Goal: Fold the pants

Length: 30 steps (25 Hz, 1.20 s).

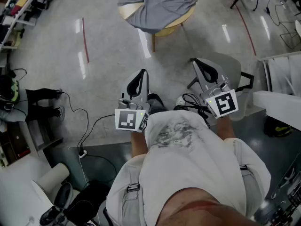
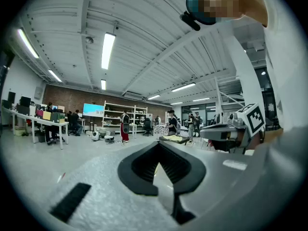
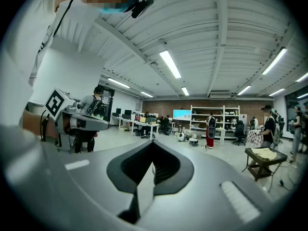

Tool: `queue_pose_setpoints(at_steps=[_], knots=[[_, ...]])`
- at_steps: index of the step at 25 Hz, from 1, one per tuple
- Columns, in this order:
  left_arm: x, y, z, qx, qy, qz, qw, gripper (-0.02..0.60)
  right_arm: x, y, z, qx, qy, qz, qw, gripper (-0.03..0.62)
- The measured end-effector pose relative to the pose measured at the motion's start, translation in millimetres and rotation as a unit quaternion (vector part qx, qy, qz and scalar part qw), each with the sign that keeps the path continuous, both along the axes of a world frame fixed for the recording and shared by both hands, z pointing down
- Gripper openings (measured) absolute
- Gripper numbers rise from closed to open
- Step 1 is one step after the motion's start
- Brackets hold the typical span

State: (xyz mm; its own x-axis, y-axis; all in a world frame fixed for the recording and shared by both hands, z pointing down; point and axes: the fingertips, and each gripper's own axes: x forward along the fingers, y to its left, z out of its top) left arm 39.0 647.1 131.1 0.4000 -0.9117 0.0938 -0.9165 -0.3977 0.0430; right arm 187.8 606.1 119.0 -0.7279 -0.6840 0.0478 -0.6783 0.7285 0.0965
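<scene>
You have not started the fold: the grey pants lie spread over the round tabletop well ahead of you, while you hold both tools close to your body, pointing level. Your left gripper has its jaws closed together with nothing between them, and your right gripper is the same, closed and empty. Judging from this, your next move is to step up to the tabletop, spread both pairs of jaws, and pick an edge of the pants to take hold of
</scene>
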Motion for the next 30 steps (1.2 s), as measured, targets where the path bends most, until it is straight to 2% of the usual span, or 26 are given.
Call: queue_pose_setpoints(at_steps=[3, 5, 7, 11, 14, 19, 30], knots=[[19, 13, -4, 0.000, 0.001, 0.000, 1.0000, 0.006, 19, 10, 8, -0.029, 0.023, 0.005, 0.999, 0.006], [28, 20, -5, 0.001, -0.001, -0.002, 1.0000, 0.006, 29, 14, 10, -0.034, 0.015, 0.009, 0.999, 0.006], [35, 24, -5, 0.002, -0.001, -0.005, 1.0000, 0.006, 39, 16, 12, -0.034, 0.003, 0.018, 0.999, 0.008], [41, 31, 1, -0.003, -0.001, -0.012, 0.9999, 0.006, 50, 18, 11, -0.015, 0.015, 0.040, 0.999, 0.009], [40, 28, 3, -0.007, -0.001, -0.015, 0.9999, 0.006, 49, 17, 7, 0.002, 0.013, 0.032, 0.999, 0.009], [35, 11, 10, -0.011, -0.002, -0.011, 0.9999, 0.006, 40, 4, 14, 0.003, 0.033, 0.025, 0.999, 0.009], [2, -55, 21, -0.011, 0.008, 0.000, 0.9999, 0.006, 0, -56, 22, -0.001, 0.064, 0.025, 0.998, 0.009]])
